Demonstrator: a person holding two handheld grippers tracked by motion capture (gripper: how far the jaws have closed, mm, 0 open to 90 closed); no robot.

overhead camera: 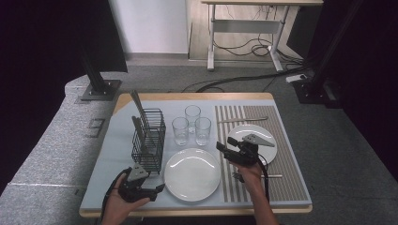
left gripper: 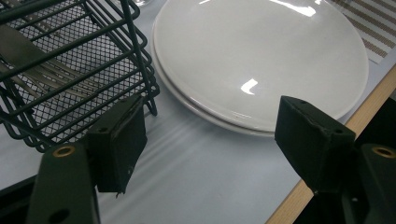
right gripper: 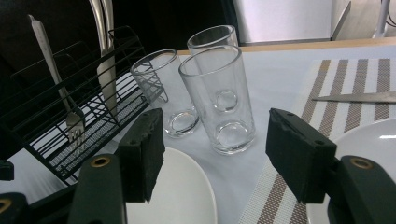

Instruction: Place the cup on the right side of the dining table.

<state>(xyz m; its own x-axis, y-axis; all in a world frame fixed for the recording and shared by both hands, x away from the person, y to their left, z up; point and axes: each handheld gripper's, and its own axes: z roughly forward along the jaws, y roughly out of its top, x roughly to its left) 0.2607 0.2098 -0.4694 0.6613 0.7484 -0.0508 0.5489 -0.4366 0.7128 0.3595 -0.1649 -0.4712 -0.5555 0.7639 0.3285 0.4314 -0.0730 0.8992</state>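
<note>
The nearest glass (right gripper: 219, 100) stands on the counter (overhead camera: 117, 154) just behind the large plate (overhead camera: 192, 174), two more glasses beside it. The right gripper (right gripper: 215, 154) faces it, jaws wide apart, holding nothing. Left of the plate, the left gripper (left gripper: 210, 144) gapes empty beside the wire basket (left gripper: 70, 65).

Three glasses (overhead camera: 192, 123), two plates (overhead camera: 192, 174), one wire basket (overhead camera: 149, 140)

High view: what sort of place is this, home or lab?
Most likely a lab or test room staged as a dining setup. A striped placemat and plates lie on the table, but black rig posts, loose floor cables and a bare desk frame stand behind it.
</note>
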